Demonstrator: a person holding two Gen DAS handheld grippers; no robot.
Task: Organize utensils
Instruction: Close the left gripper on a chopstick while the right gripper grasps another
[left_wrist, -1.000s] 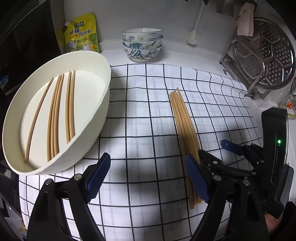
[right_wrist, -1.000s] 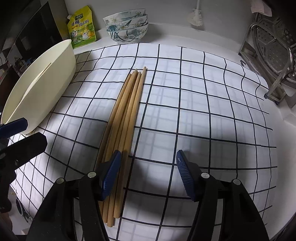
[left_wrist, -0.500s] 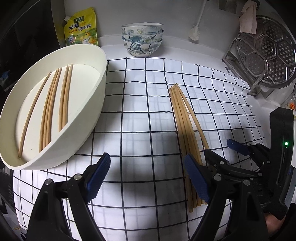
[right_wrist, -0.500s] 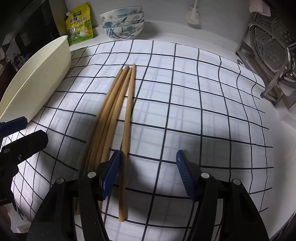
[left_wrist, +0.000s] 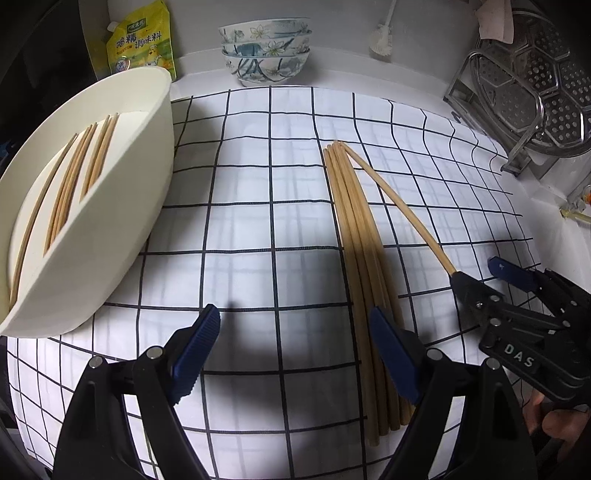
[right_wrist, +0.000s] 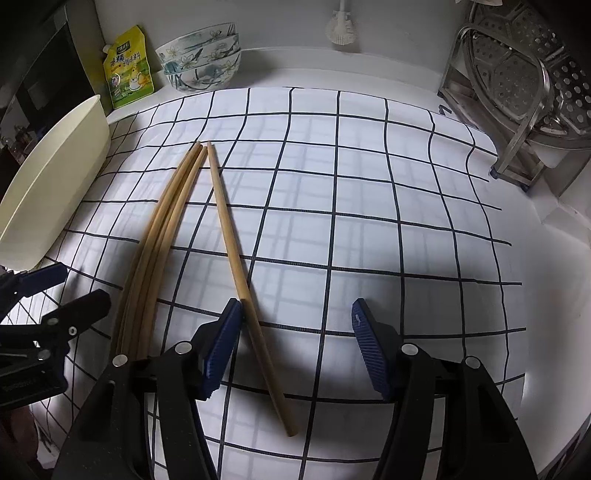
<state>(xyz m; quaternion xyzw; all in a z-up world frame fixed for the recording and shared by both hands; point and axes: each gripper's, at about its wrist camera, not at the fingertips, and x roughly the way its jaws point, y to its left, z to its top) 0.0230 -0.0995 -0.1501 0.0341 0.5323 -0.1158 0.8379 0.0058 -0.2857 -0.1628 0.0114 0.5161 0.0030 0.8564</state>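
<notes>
Several wooden chopsticks (left_wrist: 70, 184) lie in a white oval tray (left_wrist: 110, 240) at the left. A bundle of chopsticks (left_wrist: 358, 229) rests on the checked cloth (left_wrist: 258, 221). One chopstick (right_wrist: 240, 277) is splayed off the bundle (right_wrist: 159, 240) to the right, still on the cloth. Its near part lies between the jaws of my right gripper (right_wrist: 295, 325), against the left pad (right_wrist: 221, 343). That gripper is open. My left gripper (left_wrist: 295, 332) hangs open low over the cloth, its right finger above the bundle's near end, nothing between its fingers.
Stacked floral bowls (left_wrist: 264, 51), a yellow pouch (left_wrist: 140, 40) and a white brush (left_wrist: 382, 37) stand along the back wall. A steel rack with a perforated steamer plate (left_wrist: 528, 92) fills the right rear corner. The tray (right_wrist: 55, 166) borders the cloth's left side.
My right gripper slid right, and its left pad pushed one chopstick's near end out of the bundle. My left gripper sank closer to the cloth.
</notes>
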